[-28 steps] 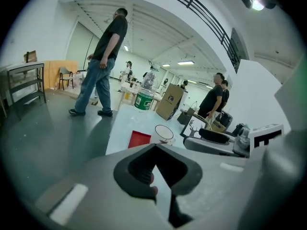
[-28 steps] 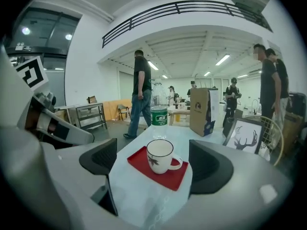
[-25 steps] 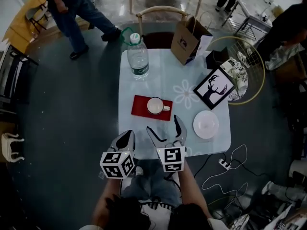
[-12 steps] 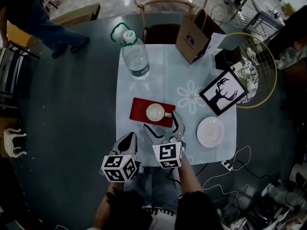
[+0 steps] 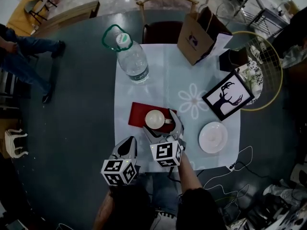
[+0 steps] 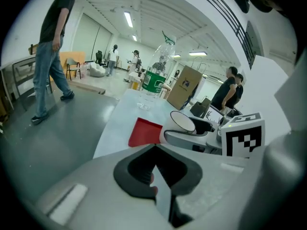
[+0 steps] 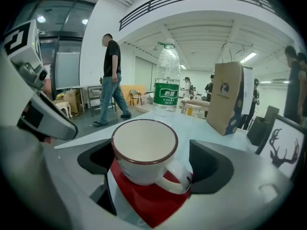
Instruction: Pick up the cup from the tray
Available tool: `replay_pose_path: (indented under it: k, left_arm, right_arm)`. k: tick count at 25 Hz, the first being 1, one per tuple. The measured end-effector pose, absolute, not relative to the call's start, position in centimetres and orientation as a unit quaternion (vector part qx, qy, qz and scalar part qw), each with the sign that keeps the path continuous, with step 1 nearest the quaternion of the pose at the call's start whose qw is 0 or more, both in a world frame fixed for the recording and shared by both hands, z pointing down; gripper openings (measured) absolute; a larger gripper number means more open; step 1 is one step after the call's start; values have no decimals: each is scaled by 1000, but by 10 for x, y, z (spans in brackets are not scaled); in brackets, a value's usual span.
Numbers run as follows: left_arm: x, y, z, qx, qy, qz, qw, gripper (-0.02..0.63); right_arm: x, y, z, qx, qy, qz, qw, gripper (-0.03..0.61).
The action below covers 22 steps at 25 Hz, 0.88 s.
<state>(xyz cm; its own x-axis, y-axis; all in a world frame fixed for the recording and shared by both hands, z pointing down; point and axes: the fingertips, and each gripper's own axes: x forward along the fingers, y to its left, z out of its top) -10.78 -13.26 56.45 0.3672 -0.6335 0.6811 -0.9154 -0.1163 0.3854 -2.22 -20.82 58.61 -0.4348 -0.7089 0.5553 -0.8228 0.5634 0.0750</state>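
Cup point(image 7: 144, 147) on red tray point(image 7: 149, 204) between parted right gripper point(image 7: 151, 166) jaws

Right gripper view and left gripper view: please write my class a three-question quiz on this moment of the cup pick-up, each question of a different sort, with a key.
1. True or false: the cup stands on the red tray.
2. What stands between the open jaws of the right hand-held gripper? A: the water bottle. B: the cup. C: the white plate.
3. Fill the gap: the jaws of the left hand-held gripper are ____, with nothing between them.

Key: 1 true. 2 B. 3 together.
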Motion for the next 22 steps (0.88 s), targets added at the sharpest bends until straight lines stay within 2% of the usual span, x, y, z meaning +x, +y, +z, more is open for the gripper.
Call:
replay_pose_path:
  k: [8,22]
  left_arm:
    - [-110,-135,572,721,-533,178,405,0]
    - [-114,-131,583,717,-537,181,404,0]
  right_arm:
    - [-25,-210,596,408,-844,56,343,485]
    - [-25,-201,590,414,-852,23,320,468]
